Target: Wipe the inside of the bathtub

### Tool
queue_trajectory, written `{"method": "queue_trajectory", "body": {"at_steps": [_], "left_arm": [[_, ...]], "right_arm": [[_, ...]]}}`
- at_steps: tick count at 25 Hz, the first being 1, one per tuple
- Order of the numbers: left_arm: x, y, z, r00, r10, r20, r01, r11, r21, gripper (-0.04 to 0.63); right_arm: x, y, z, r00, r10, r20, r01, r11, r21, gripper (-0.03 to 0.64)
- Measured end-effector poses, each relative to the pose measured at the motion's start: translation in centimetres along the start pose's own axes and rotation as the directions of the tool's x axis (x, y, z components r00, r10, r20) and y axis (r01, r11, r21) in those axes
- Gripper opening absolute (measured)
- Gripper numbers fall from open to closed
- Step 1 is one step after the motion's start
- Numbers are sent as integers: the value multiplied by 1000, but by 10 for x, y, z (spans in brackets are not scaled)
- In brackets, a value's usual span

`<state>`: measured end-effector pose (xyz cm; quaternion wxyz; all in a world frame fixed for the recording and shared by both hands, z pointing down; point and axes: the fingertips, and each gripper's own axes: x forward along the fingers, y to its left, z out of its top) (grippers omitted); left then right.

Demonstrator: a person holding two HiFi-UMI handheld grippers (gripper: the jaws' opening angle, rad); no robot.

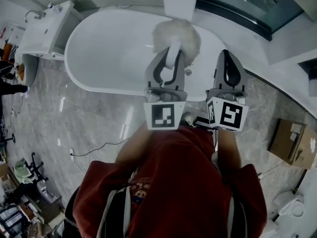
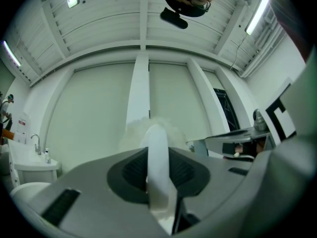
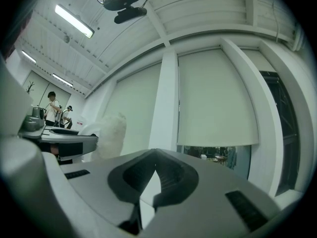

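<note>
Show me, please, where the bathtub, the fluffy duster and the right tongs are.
bathtub (image 1: 106,51): head view, bare inner floor.
fluffy duster (image 1: 183,33): head view, its fluffy head.
right tongs (image 3: 154,155): right gripper view, where the tips meet.

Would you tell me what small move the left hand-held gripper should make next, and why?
Probably tip the left hand-held gripper down until the fluffy white duster reaches the inner wall of the white oval bathtub: its jaws clamp the duster's white handle, but the head appears raised above the basin.
</note>
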<state>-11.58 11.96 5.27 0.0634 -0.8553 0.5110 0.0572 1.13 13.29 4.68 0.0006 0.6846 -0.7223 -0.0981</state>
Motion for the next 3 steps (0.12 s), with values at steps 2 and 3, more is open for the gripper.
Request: {"method": "queue_trajectory", "body": {"at_steps": [2,3], "left_arm": [[-1,0,0,1000,-1,-8,1,1000,7,97],[-2,-1,1,1000,-2,-10,2,1000,13,97]], "right_arm": [[-1,1,0,1000,2,-2,-2,1000,-3,11],[-1,2,0,1000,3,-3,-3,1000,-5,11]]}}
